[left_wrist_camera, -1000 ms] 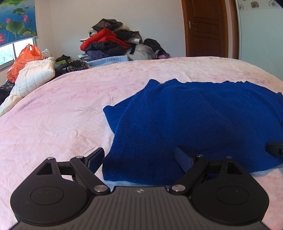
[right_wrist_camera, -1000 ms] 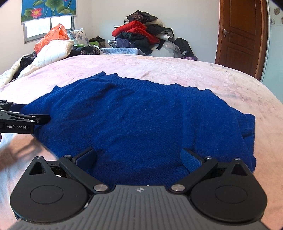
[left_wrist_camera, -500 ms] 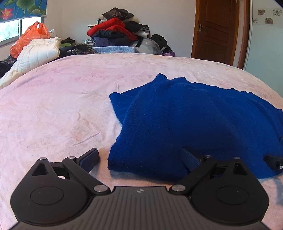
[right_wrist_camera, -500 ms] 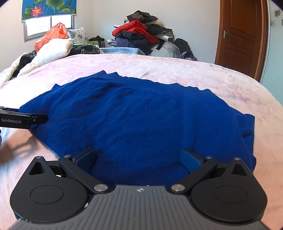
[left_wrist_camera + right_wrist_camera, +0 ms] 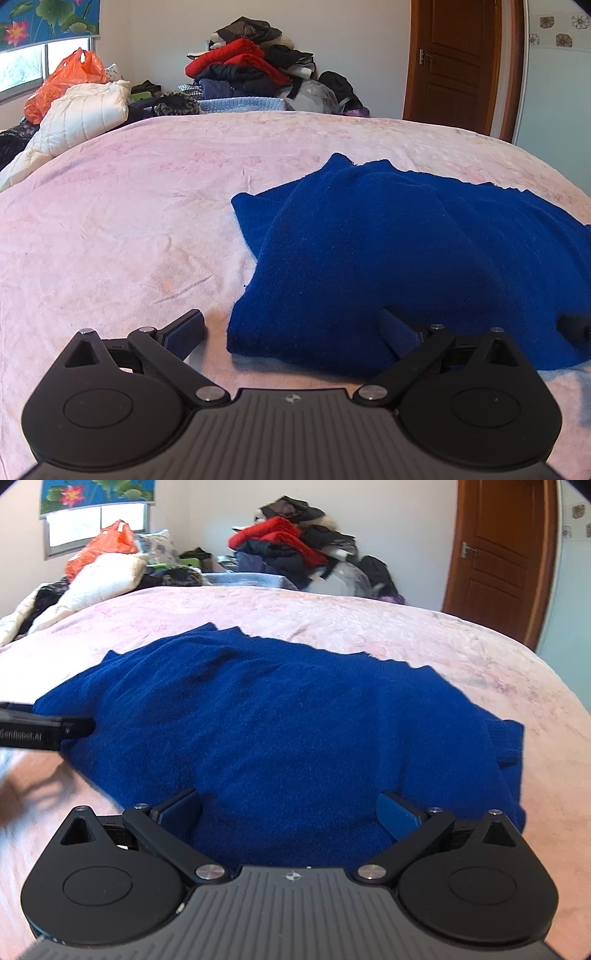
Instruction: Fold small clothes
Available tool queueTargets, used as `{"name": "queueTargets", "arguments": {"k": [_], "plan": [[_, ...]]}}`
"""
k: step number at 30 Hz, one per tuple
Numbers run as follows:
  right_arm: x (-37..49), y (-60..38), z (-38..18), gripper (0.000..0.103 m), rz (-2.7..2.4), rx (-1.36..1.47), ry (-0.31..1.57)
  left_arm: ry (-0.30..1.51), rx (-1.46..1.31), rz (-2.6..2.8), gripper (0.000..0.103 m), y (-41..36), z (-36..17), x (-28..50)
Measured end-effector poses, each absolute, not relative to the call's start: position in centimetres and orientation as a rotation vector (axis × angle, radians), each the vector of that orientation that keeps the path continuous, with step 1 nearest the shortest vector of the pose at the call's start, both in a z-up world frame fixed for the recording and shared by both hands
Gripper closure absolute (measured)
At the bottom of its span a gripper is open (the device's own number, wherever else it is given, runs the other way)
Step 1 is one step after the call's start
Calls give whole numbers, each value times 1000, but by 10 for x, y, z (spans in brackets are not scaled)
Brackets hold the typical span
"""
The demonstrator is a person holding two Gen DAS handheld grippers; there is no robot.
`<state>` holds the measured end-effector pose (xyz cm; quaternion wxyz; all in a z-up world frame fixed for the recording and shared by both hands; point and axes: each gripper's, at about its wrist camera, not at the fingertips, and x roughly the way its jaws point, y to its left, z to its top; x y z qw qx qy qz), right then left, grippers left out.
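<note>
A dark blue knitted sweater (image 5: 406, 251) lies spread on the pink bed (image 5: 129, 221), partly folded. My left gripper (image 5: 291, 328) is open at the sweater's near left corner, its right finger on the fabric and its left finger over the sheet. My right gripper (image 5: 291, 808) is open and low over the sweater's (image 5: 295, 720) near edge, with fabric between the fingers. The left gripper's finger (image 5: 48, 727) shows at the left edge of the right wrist view, at the sweater's left edge.
A pile of clothes (image 5: 255, 70) stands against the far wall. A white quilted jacket (image 5: 77, 118) and an orange bag (image 5: 62, 88) lie at the far left. A brown door (image 5: 450, 62) is at the back right. The bed (image 5: 480, 657) slopes away on the right.
My left gripper has moved forward and down to the sweater's near left corner, and its view has swung right. My right gripper has tilted a little and stayed over the near edge.
</note>
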<state>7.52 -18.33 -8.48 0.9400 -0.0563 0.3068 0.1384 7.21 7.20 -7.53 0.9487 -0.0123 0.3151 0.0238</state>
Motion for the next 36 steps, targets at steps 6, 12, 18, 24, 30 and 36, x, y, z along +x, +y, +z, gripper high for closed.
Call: {"name": "queueTargets", "arguments": {"k": [6,12,18,24,30,36], "plan": [[76,-156,-68,1,367,-210,566,642,-28,48,1,73,-76,73],[75,-140,-87,1,412,-252,641,645,-47,40,1,76,-76,75],[65,-135,-72,1,410,-294,577,665,-108,6,1,89,-69,76],[64,-104,-63,1,496,-375,535,699,-297,-4,1,127,-57,92],[56,-71,-64,3,550,-477,489,689,-257,36,1,131,-50,94],[51,-65,-62,13,588,-432,499,675,-298,-71,18,130,-42,102]]}}
